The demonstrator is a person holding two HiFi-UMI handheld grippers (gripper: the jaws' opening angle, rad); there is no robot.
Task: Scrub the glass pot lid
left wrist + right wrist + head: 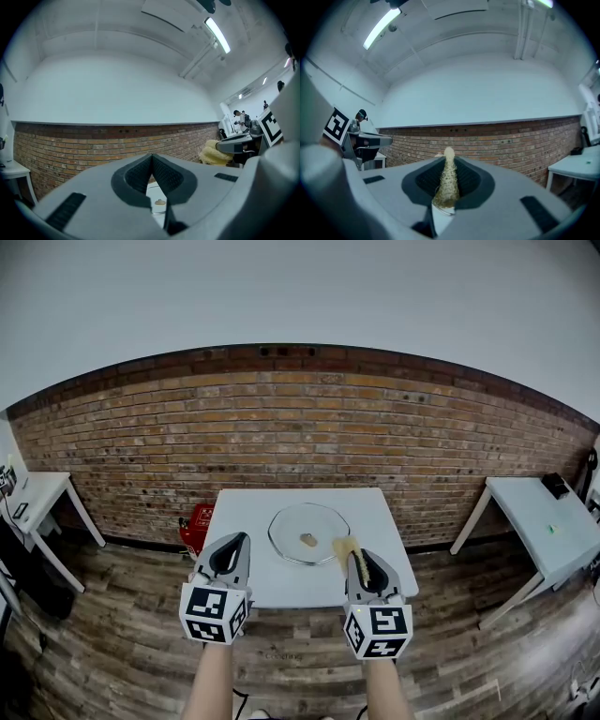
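Glass pot lid (291, 529) lies flat near the middle of a white table (244, 521). The table stands against a long red-brick wall (300, 427) on a wood-plank floor (122, 615). Two more white tables flank it well apart, one at the left (37, 491) and one at the right (548, 521). A red container (197, 526) sits on the floor by the centre table's left corner.

Both grippers are held level over the table's near edge, pointing toward the wall, with the lid ahead and between them. The left gripper (241, 540) (152, 157) has its jaws pressed fully together with nothing between them. Through the gap below them, part of the lid can be made out. The right gripper (355, 557) (448, 161) is clamped on a yellow scrub pad (347, 547) (447, 180), which stands on edge between the pads and pokes out past the tips. In the head view the pad's front end is just beside the lid's right rim. Whether the two touch cannot be told. A small tan knob (308, 540) (160, 202) sits at the lid's centre.
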